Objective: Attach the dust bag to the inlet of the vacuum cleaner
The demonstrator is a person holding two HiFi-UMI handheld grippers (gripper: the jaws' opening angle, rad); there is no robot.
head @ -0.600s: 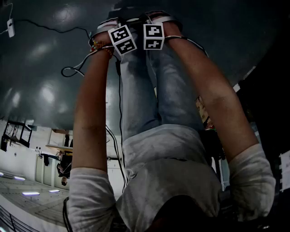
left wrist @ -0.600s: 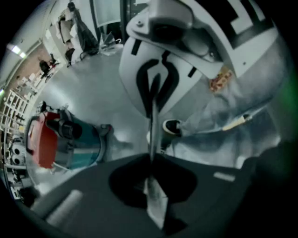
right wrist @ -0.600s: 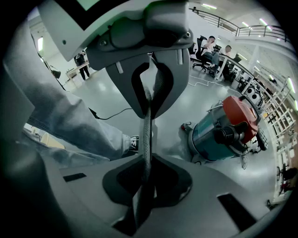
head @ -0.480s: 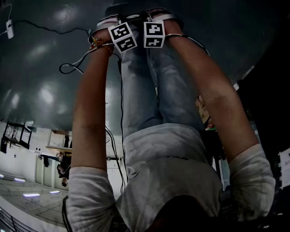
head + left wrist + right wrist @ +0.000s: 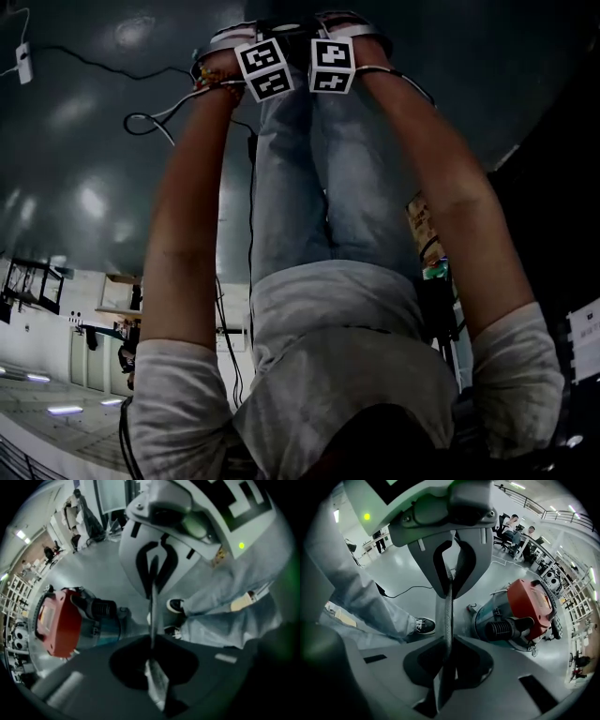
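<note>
We hold the dust bag edge-on, left gripper and right gripper fingers clenched on it; vacuum cleaner at middle right.

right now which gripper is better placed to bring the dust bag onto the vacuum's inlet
Right, marginally. The right gripper and left gripper are both shut on the dust bag, but the inlet seems to face the right one's end more.

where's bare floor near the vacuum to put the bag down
Bare floor lies beyond the vacuum cleaner. Another strip seems free between it and the shoe. It is crowded at the person's feet, where a cable trails.
</note>
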